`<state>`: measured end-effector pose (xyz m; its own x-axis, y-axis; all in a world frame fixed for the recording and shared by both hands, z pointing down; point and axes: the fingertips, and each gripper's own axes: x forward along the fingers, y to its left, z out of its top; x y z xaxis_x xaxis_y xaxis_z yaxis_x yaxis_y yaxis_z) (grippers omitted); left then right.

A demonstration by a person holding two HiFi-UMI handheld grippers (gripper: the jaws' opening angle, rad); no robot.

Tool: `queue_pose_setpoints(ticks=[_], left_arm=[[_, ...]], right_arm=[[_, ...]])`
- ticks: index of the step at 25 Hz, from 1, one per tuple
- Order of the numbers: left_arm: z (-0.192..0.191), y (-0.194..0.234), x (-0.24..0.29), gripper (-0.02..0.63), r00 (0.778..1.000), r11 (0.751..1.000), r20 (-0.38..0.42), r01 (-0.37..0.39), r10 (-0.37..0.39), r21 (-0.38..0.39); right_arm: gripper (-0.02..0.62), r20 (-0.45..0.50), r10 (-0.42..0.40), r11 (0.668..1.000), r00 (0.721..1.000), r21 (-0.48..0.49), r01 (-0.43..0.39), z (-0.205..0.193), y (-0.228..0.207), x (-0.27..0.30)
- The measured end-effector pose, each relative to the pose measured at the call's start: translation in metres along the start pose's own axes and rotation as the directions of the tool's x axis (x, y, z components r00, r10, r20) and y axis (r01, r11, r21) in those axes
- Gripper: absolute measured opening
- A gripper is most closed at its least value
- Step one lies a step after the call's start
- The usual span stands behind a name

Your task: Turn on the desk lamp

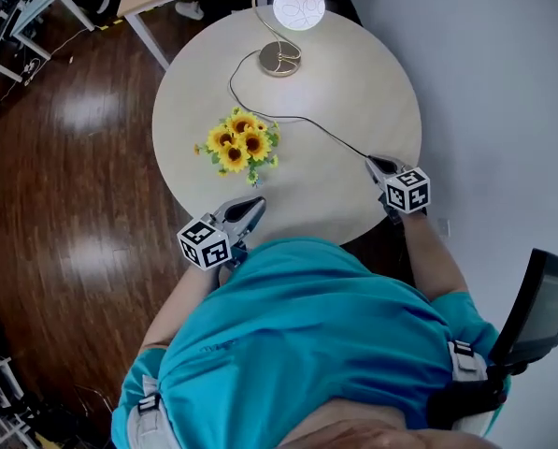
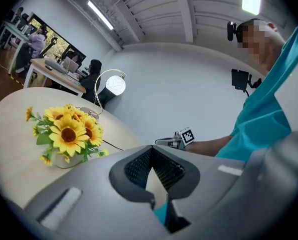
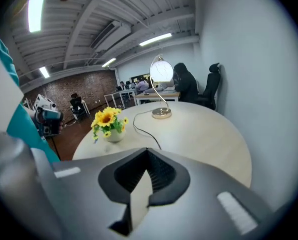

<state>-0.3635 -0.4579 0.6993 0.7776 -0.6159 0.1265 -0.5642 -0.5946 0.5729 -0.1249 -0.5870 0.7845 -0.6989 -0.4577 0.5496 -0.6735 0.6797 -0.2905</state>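
Holding both jaws closed on nothing, left tool [image 1: 256, 204] at the worktop's [image 1: 363, 82] 7 o'clock, right tool [image 1: 373, 163] at 4, I see the lit desk lamp [image 1: 295, 12] at 12.

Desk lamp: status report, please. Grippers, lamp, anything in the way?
Both shut, empty: left gripper, right gripper, at near edge of table. Globe of desk lamp glowing, looks on. Between left gripper and lamp: sunflowers.

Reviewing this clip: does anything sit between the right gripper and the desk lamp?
Nothing blocks it. Between the right gripper and the desk lamp there is only table, with the lamp's cord lying flat on it. The sunflowers stand off to the left.
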Motion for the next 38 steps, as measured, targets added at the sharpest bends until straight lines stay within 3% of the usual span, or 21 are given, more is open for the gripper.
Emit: queue_pose_setpoints(ticks=[5,8,14,21,25,28,35,38], left_arm=[[0.037,-0.048,-0.068,0.020,0.996,0.999,0.084,0.039,-0.041,0.023],[0.032,-0.062,-0.088,0.020,0.990,0.999,0.136,0.035,-0.038,0.019],[0.001,-0.117,-0.093,0.020,0.986,0.997,0.166,0.015,-0.027,0.075],[-0.051,-0.222,-0.072,0.020,0.974,0.990,0.222,-0.073,0.045,0.119],[-0.087,-0.287,-0.042,0.020,0.961,0.989,0.262,-0.119,0.092,0.090],[-0.105,-0.332,-0.027,0.020,0.963,0.988,0.240,-0.139,0.120,0.066],[-0.145,-0.360,-0.009,0.020,0.964,0.980,0.225,-0.168,0.141,0.107],[-0.163,-0.387,-0.045,0.020,0.964,0.977,0.234,-0.161,0.125,0.143]], right_arm=[[0.002,0.083,0.073,0.995,0.994,-0.081,-0.066,0.071,0.122,-0.063],[0.002,0.092,0.134,0.981,0.987,-0.157,-0.118,0.072,0.173,-0.079],[0.002,0.112,0.240,0.937,0.964,-0.287,-0.199,0.051,0.219,-0.124],[0.002,0.163,0.357,0.877,0.920,-0.398,-0.270,0.006,0.232,-0.238],[0.002,0.174,0.423,0.844,0.889,-0.431,-0.318,-0.028,0.220,-0.307],[0.002,0.187,0.458,0.827,0.869,-0.449,-0.339,-0.036,0.219,-0.350],[0.002,0.200,0.518,0.796,0.831,-0.469,-0.383,-0.067,0.215,-0.364],[0.002,0.200,0.519,0.788,0.831,-0.489,-0.374,-0.087,0.257,-0.384]])
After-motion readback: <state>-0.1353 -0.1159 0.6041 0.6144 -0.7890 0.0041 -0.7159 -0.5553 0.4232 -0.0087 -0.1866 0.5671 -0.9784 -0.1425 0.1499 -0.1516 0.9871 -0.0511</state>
